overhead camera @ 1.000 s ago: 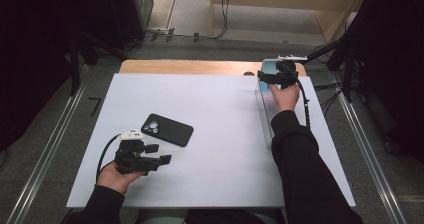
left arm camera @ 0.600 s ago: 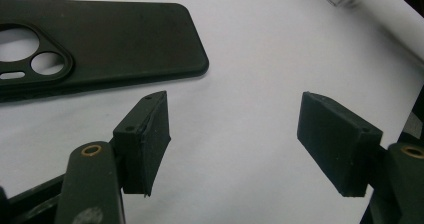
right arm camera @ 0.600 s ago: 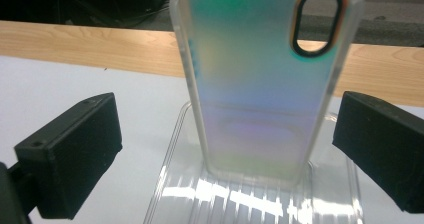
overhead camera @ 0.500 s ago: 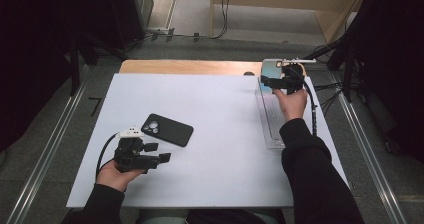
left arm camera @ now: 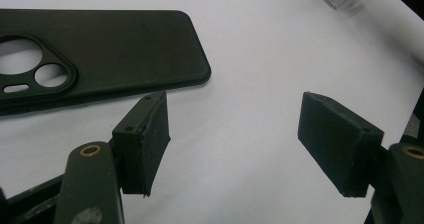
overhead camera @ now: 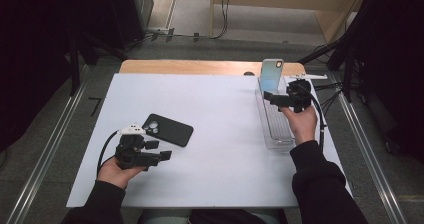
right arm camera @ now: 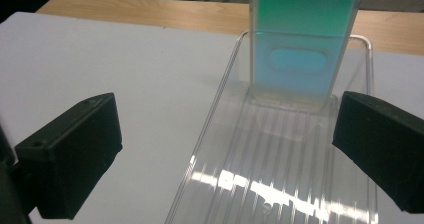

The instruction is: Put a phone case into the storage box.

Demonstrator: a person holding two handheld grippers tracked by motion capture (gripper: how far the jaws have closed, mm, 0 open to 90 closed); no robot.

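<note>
My right tongs (overhead camera: 272, 98) stand spread with nothing between the jaws, held above the clear tray (overhead camera: 276, 134) at the far right of the white surface (overhead camera: 225, 134). My right forearm reaches up along the tray's right side, hand wrapped round the tool from behind, jaws pointing left toward the teal phone case (overhead camera: 270, 76). That case stands upright at the tray's far end, leaning against the end wall, camera cutout at the top. In the right gripper view it rises just ahead of the jaws and between them, not touched.

My left tongs (overhead camera: 162, 155) are also spread and empty, held low over the near left of the surface, palm under the tool, jaws aimed to the right. The black phone case (overhead camera: 167, 130) lies flat just beside them.
</note>
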